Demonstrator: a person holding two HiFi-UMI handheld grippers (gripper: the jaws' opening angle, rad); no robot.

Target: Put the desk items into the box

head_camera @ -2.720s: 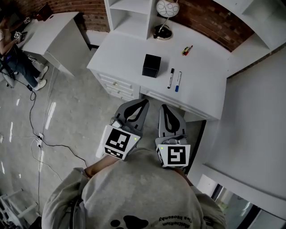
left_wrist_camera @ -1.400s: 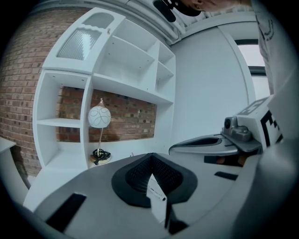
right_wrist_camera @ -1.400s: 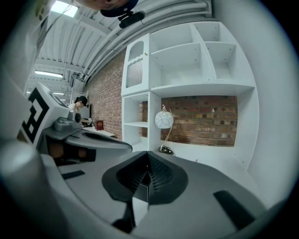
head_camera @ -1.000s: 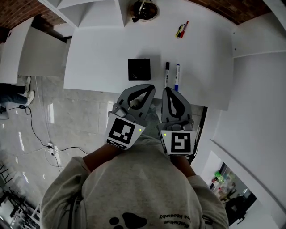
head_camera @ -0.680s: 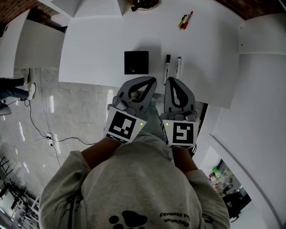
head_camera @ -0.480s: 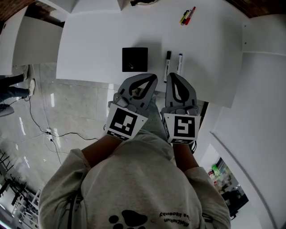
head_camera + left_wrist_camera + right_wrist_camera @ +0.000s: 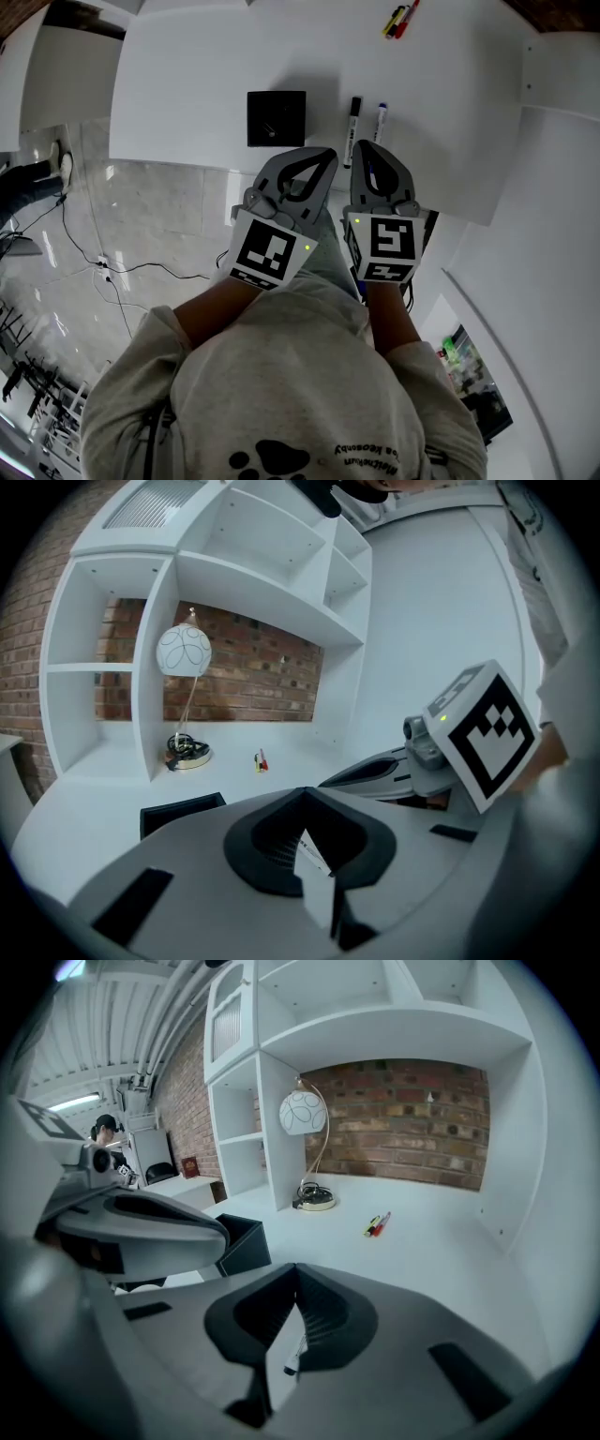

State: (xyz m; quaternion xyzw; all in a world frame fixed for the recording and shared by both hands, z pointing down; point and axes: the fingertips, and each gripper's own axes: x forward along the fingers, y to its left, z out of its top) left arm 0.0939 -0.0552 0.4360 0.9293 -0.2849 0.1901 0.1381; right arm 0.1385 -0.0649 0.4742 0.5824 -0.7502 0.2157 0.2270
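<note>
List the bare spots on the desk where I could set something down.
Bare: the desk left of the black box; the stretch from box back to the yellow and red pens; right of the blue marker. Crowded: front edge, where box, black marker, left tongs and right tongs bunch.

Four pens, one box, two grippers, one lamp

In the head view one desk (image 7: 187, 84) filled the top of the frame and carried one box (image 7: 276, 118) at upper centre. Four pens lay on it in two pairs. One pair, a black marker (image 7: 354, 119) and a blue marker (image 7: 380, 122), lay side by side just right of the box. The other pair, a yellow pen (image 7: 394, 22) and a red pen (image 7: 409, 19), lay together at the top edge, right of centre. Two grippers sat at mid-frame, the left gripper (image 7: 322, 155) and the right gripper (image 7: 364, 148). One lamp (image 7: 184, 651) stood at the upper left of the left gripper view. One person (image 7: 105, 1131) showed at the far left of the right gripper view.
</note>
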